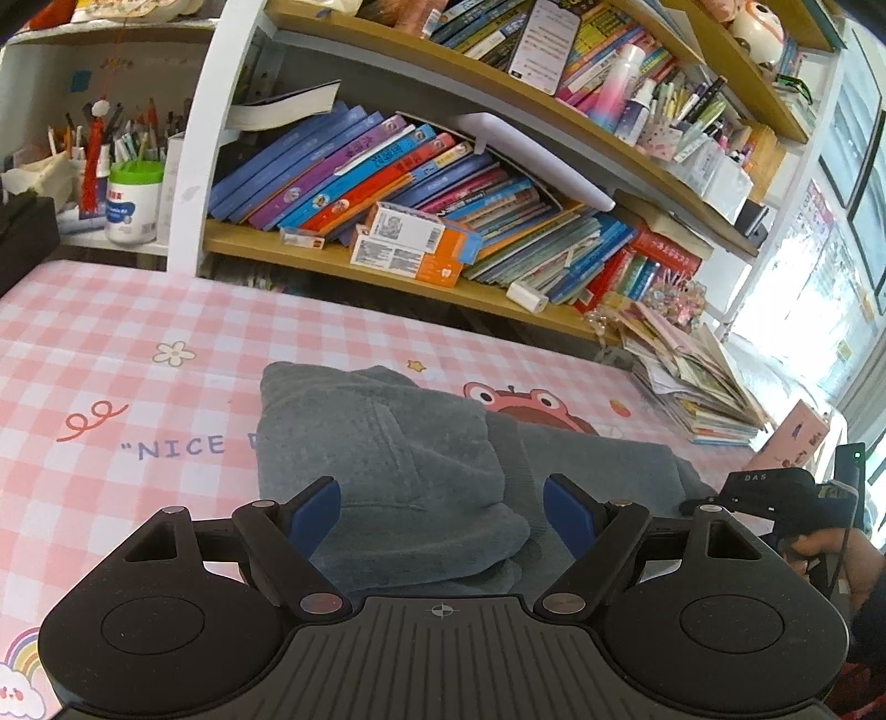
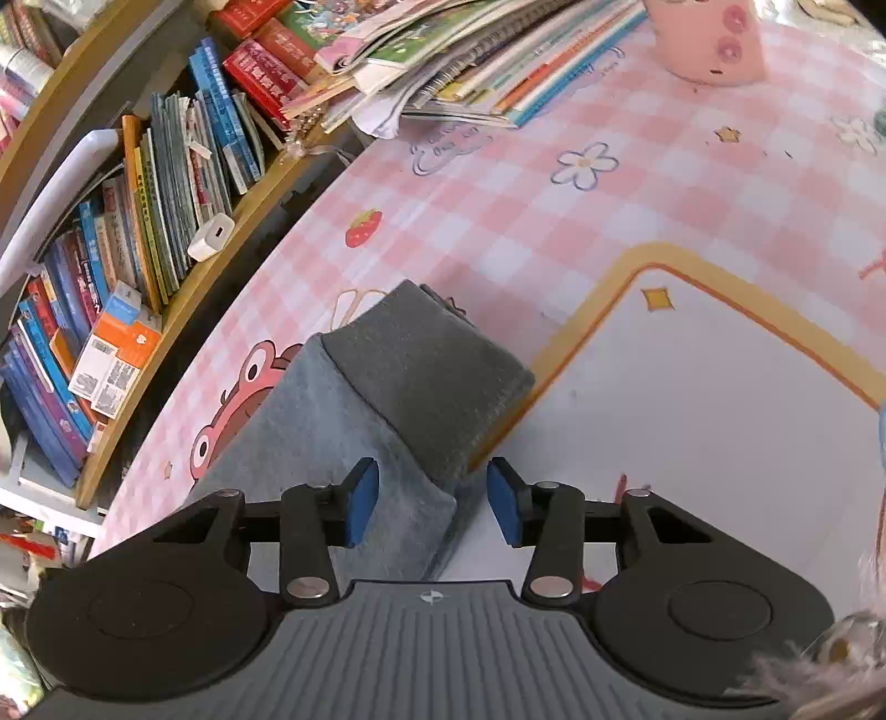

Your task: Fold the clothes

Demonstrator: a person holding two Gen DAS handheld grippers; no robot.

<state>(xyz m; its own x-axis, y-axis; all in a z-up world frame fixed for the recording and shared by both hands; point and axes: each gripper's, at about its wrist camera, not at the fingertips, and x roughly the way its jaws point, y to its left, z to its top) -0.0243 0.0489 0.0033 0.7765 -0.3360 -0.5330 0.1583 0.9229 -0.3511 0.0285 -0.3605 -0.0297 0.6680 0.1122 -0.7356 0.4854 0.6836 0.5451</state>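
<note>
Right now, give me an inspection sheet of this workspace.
Surface: pink checked table cover with cartoon prints.
Job's things: grey garment, partly folded, ribbed cuff toward the right gripper.
Clutter: pile of books; pink box.
Grippers: left gripper open above the garment; right gripper open, fabric between its pads, no grip seen.
Cables: thin cable by the person's hand.
Surroundings: bookshelf, pen pots, window at right.

Fuzzy grey cloth garment, glossy tablecloth
</note>
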